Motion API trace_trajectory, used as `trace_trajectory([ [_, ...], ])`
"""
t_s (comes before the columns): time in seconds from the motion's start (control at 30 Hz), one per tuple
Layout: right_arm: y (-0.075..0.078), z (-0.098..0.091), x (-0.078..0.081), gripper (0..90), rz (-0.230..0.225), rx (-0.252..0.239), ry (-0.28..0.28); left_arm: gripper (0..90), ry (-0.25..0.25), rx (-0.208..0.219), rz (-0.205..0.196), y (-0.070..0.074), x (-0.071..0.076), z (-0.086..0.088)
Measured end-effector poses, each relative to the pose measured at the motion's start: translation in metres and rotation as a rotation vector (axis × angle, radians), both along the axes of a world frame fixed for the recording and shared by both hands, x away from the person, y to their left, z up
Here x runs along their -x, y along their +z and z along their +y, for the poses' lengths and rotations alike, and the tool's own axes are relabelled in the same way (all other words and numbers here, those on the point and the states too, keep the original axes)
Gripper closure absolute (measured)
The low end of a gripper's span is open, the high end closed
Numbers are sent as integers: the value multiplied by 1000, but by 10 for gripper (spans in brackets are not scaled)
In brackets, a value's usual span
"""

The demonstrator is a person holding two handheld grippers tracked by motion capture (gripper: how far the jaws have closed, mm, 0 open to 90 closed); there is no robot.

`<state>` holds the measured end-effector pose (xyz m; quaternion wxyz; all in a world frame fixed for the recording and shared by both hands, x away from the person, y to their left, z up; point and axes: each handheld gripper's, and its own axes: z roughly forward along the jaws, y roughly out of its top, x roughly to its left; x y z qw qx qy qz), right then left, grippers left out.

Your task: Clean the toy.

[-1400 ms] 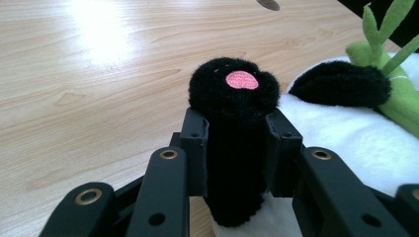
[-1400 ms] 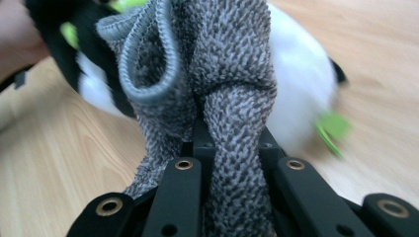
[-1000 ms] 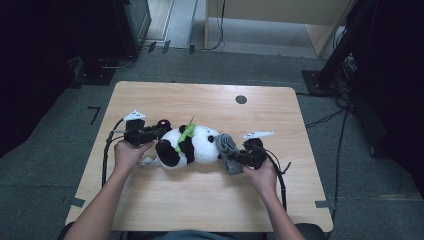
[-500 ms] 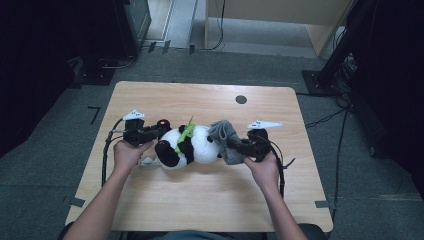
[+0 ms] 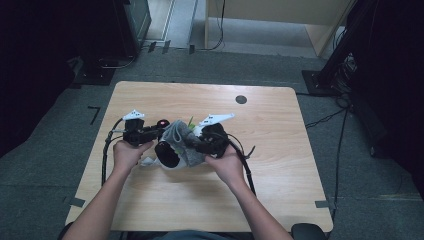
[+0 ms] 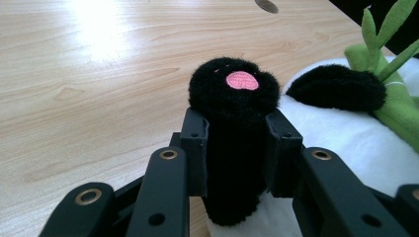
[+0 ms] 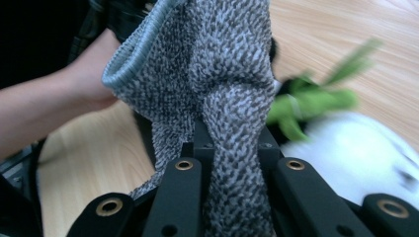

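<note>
A plush panda [image 5: 172, 154] lies left of centre on the wooden table [image 5: 280, 165]. The left gripper [image 5: 150, 134] sits at the panda's left side. The right gripper [image 5: 197, 145] sits at the panda's right side, holding a grey knitted cloth [image 5: 179, 136] draped over the panda's top. A green sprig [image 5: 190, 121] projects just behind the panda. A dark round grommet [image 5: 241, 99] lies well beyond the panda, toward the far edge.

The high view looks forward and down from above the person's side, taking in the whole bench [image 5: 150, 210]. Each tongs camera sits low and close, looking along its own jaws. All three share the plush panda [image 5: 172, 159] [image 6: 346, 143] [image 7: 346, 148] at mid-bench.
</note>
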<state>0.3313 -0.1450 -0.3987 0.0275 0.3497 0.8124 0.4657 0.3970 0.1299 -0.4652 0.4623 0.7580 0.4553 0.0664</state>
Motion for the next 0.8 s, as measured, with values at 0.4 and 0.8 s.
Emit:
trace_trajectory([
  [0.4,-23,57,22,808,-36,131,170,686,-3,6,26,-1,-1,2],
  [0.8,-61,28,29,809,29,74,172,684,-2,-8,8,-3,-2,0],
])
